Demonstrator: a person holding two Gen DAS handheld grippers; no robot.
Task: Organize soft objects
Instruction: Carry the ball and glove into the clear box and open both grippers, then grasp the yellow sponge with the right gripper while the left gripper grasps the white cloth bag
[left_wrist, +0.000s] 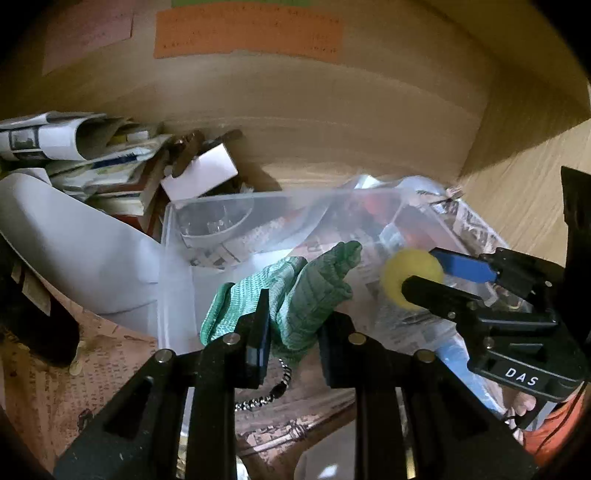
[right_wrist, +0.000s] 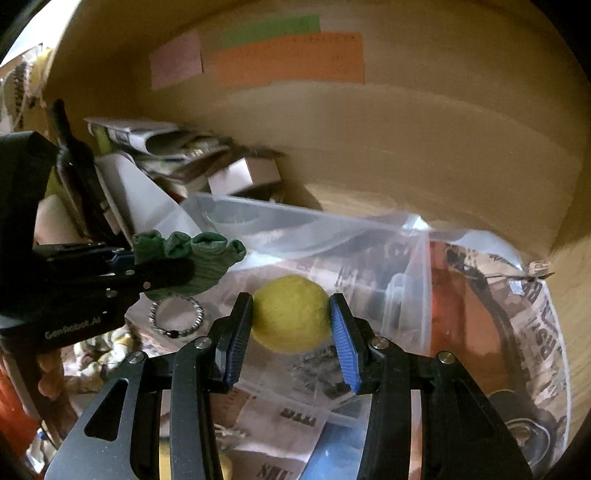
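Observation:
My left gripper (left_wrist: 293, 325) is shut on a green knit glove (left_wrist: 295, 295) and holds it over a clear plastic bin (left_wrist: 173, 280). The glove's fingers point away from me. The glove also shows at the left of the right wrist view (right_wrist: 192, 258), held by the left gripper (right_wrist: 147, 273). My right gripper (right_wrist: 291, 314) is shut on a yellow soft ball (right_wrist: 291, 314) and holds it above the bin. The ball (left_wrist: 406, 273) and the right gripper (left_wrist: 428, 269) show at the right of the left wrist view.
The clear bin (right_wrist: 295, 225) is lined with newspaper and holds a clear plastic bag (right_wrist: 417, 258). A metal bead bracelet (right_wrist: 177, 317) lies below the glove. Papers and a white box (left_wrist: 199, 173) pile up at the back left. A wooden wall (left_wrist: 332, 110) stands close behind.

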